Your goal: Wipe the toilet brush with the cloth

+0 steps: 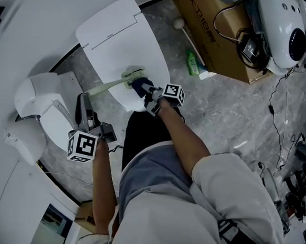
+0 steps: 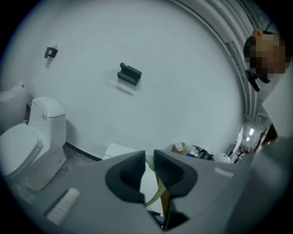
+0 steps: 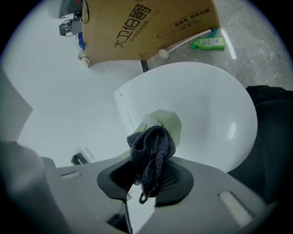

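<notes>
A pale green toilet brush (image 1: 113, 84) lies across the closed white toilet lid (image 1: 121, 36), its head (image 1: 133, 74) toward the middle. My left gripper (image 1: 84, 102) is shut on the handle's end; the green handle (image 2: 153, 199) shows in the narrow gap of the left gripper (image 2: 149, 167). My right gripper (image 1: 147, 92) is shut on a dark blue cloth (image 1: 140, 85). In the right gripper view the bunched cloth (image 3: 151, 146) sticks out of the right gripper (image 3: 149, 176) and rests against the brush head (image 3: 167, 122).
A second white toilet (image 1: 42, 101) stands left. A cardboard box (image 1: 212, 30), a green bottle (image 1: 192, 64) and a ball-tipped stick (image 1: 178, 24) lie behind the lid. Cables and a white device (image 1: 283, 28) fill the right side. My dark trouser leg (image 1: 142, 133) is close in front.
</notes>
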